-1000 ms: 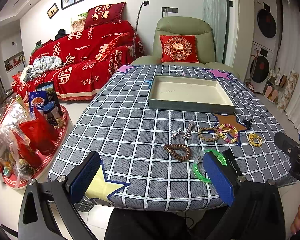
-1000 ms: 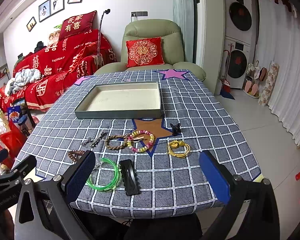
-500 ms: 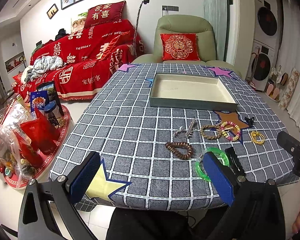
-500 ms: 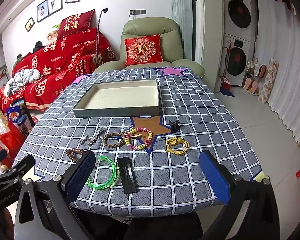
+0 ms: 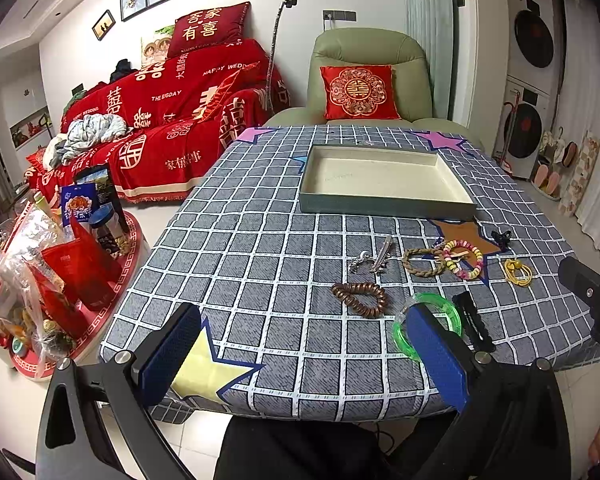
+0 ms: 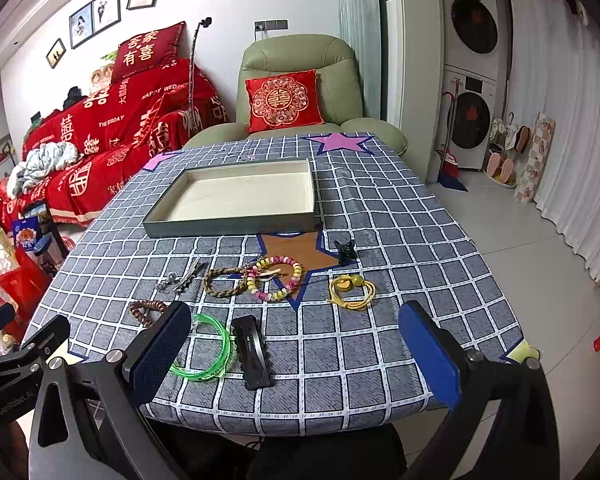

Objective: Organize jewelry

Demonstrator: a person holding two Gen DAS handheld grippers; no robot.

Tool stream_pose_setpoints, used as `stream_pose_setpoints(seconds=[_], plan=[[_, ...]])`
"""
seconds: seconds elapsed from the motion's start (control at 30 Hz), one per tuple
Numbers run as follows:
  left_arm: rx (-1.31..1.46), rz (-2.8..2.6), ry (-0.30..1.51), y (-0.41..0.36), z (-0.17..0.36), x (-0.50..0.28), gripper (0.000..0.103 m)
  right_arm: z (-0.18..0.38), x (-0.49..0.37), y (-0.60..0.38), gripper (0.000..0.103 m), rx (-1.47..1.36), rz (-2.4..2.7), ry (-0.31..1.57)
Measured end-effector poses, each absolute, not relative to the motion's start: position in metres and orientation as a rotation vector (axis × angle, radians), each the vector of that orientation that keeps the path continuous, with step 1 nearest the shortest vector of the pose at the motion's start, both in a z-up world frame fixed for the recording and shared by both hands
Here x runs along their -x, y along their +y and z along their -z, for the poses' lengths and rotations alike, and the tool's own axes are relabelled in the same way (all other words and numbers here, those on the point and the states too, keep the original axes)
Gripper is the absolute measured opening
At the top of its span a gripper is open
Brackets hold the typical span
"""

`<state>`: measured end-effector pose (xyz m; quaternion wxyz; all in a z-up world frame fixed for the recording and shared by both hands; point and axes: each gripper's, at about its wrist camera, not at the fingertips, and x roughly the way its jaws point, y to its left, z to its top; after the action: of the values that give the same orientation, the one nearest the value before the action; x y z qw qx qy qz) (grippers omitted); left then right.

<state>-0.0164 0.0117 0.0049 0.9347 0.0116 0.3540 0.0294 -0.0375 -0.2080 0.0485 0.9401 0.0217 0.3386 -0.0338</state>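
Both cameras have crept closer to the table (image 5: 260,248). Left gripper (image 5: 304,356) and right gripper (image 6: 296,354) gape wide, empty; green bangle (image 6: 208,350) at 11 o'clock of the right one, tray (image 6: 236,224) at 12.

Tabletop (image 6: 380,216): matt woven cloth. Between the right fingers (image 6: 428,350): translucent glossy plastic bangle (image 6: 210,350), matt black plastic clip (image 6: 252,350). Beyond: braided fibre bracelet (image 6: 224,282), glossy bead bracelet (image 6: 276,278).

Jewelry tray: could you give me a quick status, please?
Both hand-held grippers open, empty. Tray empty; jewelry loose on cloth. Path unobstructed.
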Motion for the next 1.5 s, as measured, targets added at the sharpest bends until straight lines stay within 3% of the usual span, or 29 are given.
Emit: stream_pose_setpoints(seconds=[1.5], plan=[[-0.019,-0.075,0.743,0.0162,0.0005,0.0161,0.103,-0.0484,0.0372,-0.2126,0.103,-0.055,0.075,0.698]])
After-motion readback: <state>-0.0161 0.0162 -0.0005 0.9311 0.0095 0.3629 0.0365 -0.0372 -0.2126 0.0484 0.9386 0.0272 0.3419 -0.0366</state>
